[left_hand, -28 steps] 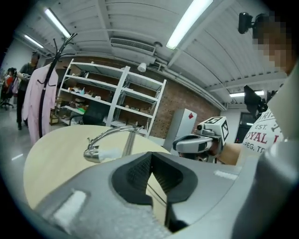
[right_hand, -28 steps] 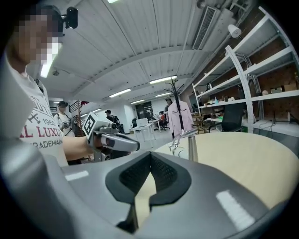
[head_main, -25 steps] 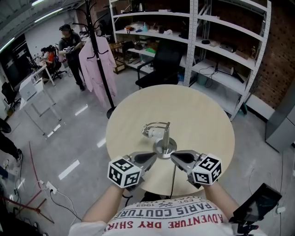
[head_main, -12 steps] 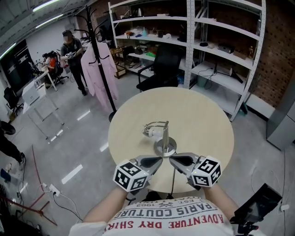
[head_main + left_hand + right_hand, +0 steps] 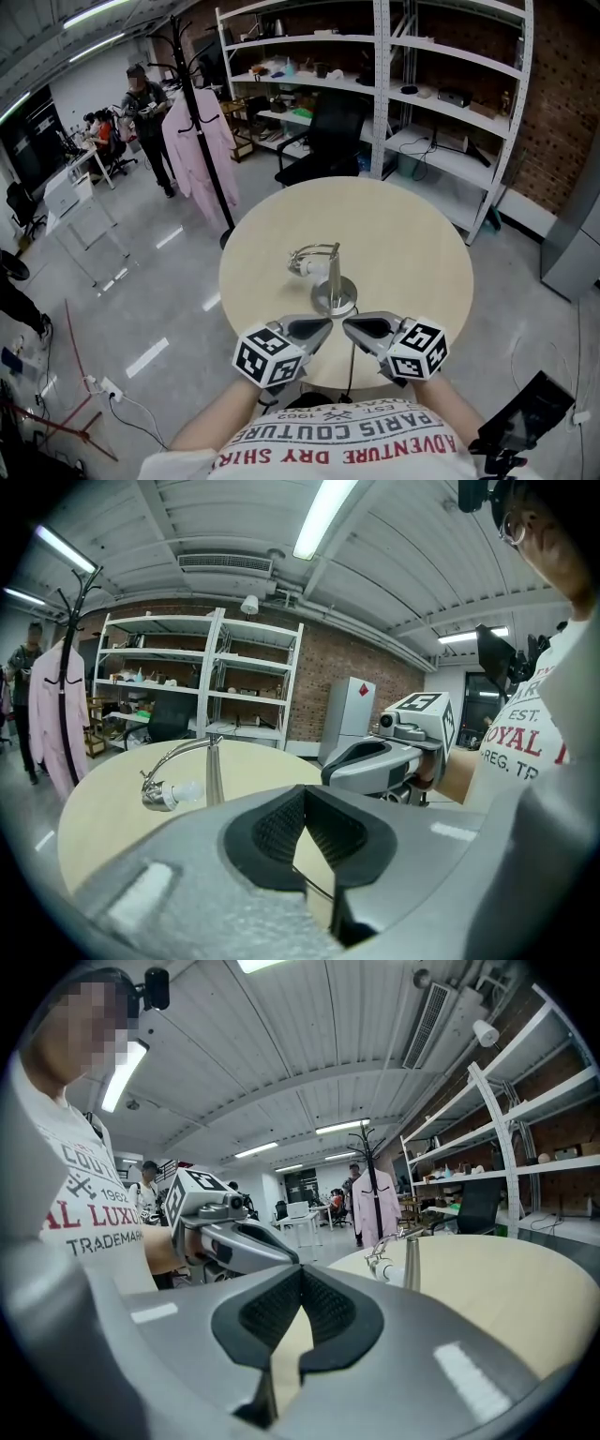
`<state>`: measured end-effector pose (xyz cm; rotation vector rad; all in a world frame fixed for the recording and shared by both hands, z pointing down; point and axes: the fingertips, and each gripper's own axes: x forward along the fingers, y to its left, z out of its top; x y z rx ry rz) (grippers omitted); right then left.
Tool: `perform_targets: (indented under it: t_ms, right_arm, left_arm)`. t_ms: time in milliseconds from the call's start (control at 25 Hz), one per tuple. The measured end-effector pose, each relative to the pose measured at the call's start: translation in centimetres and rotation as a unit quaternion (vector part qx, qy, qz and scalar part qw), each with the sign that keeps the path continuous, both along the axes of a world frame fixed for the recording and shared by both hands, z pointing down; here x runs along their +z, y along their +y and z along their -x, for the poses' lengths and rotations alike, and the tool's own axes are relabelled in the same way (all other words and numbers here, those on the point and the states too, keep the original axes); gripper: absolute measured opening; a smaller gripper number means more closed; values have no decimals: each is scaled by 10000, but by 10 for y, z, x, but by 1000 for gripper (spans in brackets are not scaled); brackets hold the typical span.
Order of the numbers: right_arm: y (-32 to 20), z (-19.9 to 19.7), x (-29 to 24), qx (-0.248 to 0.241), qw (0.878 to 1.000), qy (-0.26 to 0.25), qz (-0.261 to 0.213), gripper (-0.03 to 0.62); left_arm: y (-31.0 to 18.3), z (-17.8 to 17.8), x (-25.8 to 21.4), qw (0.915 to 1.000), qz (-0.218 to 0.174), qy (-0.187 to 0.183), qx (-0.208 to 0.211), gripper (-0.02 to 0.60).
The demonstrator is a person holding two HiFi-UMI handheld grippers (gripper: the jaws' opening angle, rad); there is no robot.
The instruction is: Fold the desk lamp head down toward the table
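Note:
A small metal desk lamp (image 5: 331, 277) stands on the round beige table (image 5: 403, 234), near its front edge. Its thin arm curves over to the left, and the head with a white bulb (image 5: 302, 266) hangs low over the tabletop. The lamp (image 5: 192, 775) also shows in the left gripper view, and the lamp (image 5: 398, 1260) in the right gripper view. My left gripper (image 5: 327, 324) and right gripper (image 5: 346, 325) are both shut and empty. They point at each other just in front of the lamp base (image 5: 335, 298), tips nearly meeting.
A black cord (image 5: 353, 361) runs from the lamp base over the table's front edge. Behind the table stand a black office chair (image 5: 328, 131), white shelving (image 5: 450, 84) and a coat rack with a pink coat (image 5: 197, 141). People stand far off at the left.
Both grippers have drawn inward toward each other in front of the lamp base. The lamp has not moved.

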<state>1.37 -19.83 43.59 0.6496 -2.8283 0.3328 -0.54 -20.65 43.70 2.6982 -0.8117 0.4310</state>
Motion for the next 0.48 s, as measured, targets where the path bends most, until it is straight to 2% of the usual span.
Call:
perform_targets:
  t_ms: [480]
  right_arm:
    - [1, 0, 7, -42, 10000, 19, 10, 3]
  left_arm:
    - [0, 4, 5, 9999, 29, -63, -92, 0]
